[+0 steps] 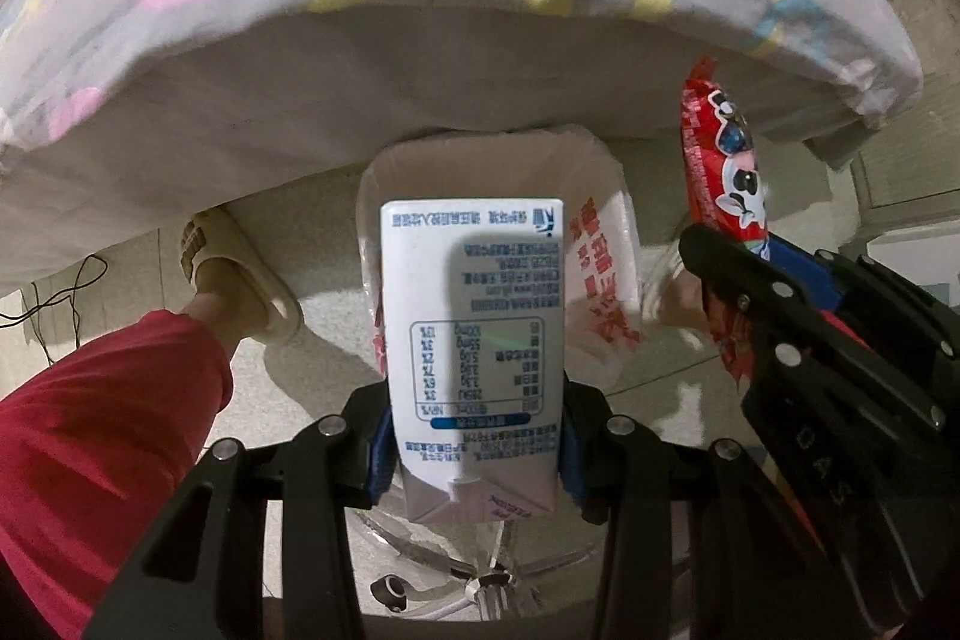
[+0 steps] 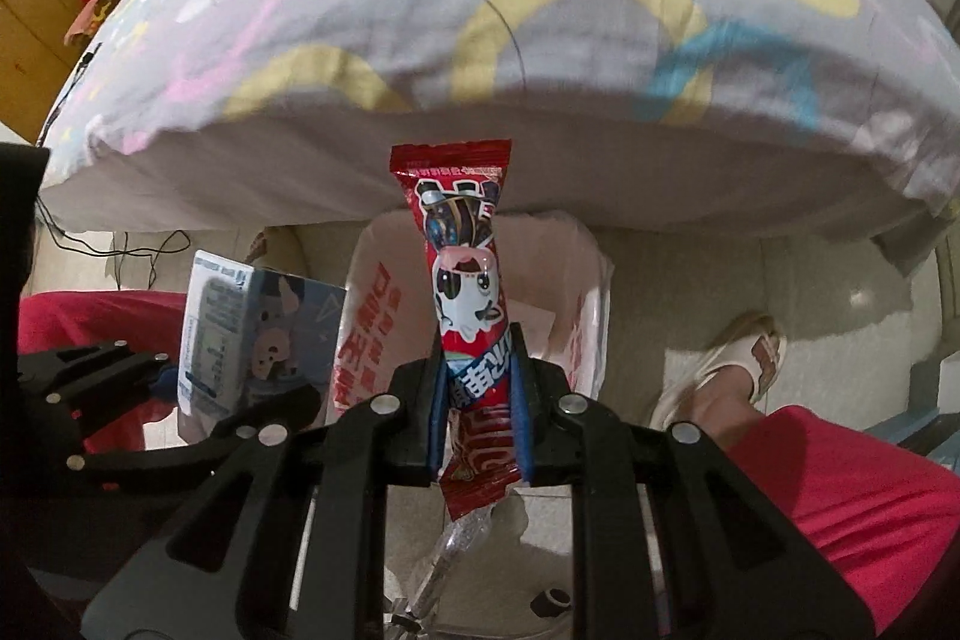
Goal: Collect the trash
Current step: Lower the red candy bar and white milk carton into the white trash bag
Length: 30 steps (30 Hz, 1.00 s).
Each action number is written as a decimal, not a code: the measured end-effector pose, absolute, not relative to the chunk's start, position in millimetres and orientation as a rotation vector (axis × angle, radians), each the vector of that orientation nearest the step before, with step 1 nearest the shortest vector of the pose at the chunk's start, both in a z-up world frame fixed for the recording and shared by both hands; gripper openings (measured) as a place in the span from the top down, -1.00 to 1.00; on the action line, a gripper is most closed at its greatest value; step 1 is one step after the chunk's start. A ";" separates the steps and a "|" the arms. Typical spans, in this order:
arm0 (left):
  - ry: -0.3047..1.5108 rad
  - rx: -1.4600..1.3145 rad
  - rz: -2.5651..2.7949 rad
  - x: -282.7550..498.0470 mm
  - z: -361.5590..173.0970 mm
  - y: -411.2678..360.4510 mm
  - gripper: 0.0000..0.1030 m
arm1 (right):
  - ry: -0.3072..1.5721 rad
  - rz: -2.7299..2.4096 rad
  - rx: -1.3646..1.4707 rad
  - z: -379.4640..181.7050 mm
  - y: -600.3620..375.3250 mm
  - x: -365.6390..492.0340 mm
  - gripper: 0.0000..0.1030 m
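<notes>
The left claw [image 1: 474, 436] is clamped on a white milk carton [image 1: 474, 340], the right claw [image 2: 480, 412] on a red snack wrapper [image 2: 471, 292]. Both hang directly over the bag-lined bin [image 2: 576, 280], beside the bed [image 2: 420, 40].

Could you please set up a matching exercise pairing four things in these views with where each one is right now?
Things:
1. milk carton
2. red snack wrapper
3. white plastic bag
4. beige slipper

Places:
A. on the person's foot
B. clamped in the left claw
C. open on the floor beneath both claws
D. clamped in the right claw

Pairs: 1-B, 2-D, 3-C, 4-A
</notes>
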State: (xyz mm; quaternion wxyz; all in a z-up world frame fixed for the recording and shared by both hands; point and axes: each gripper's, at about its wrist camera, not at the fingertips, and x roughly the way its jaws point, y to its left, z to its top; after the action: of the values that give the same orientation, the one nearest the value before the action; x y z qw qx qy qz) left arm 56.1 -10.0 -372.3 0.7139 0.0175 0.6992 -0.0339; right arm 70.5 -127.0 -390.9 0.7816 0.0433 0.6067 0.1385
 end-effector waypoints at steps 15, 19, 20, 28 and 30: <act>1.634 0.116 -0.071 75.0 -424.5 -10.7 0.20 | 1.442 0.271 0.120 -456.8 -120.7 91.8 0.65; 1.667 0.117 -0.072 77.7 -442.2 -7.9 0.20 | 1.477 0.262 0.138 -474.5 -122.2 95.9 0.65; 1.677 0.108 -0.076 78.4 -446.1 -7.2 0.20 | 1.483 0.261 0.142 -476.0 -122.0 96.3 0.65; 1.701 0.147 -0.061 84.8 -473.6 -8.4 0.20 | 1.538 0.230 0.186 -507.8 -120.8 108.7 0.65; 1.724 0.137 -0.066 84.3 -479.5 -9.4 0.20 | 1.549 0.223 0.203 -514.5 -122.3 112.1 0.65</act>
State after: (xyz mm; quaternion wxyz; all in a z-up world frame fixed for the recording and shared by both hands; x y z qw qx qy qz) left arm 84.3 -9.4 -479.5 0.6485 0.0603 0.7583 -0.0292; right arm 112.1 -122.3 -514.5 0.7046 0.0911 0.6965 0.1003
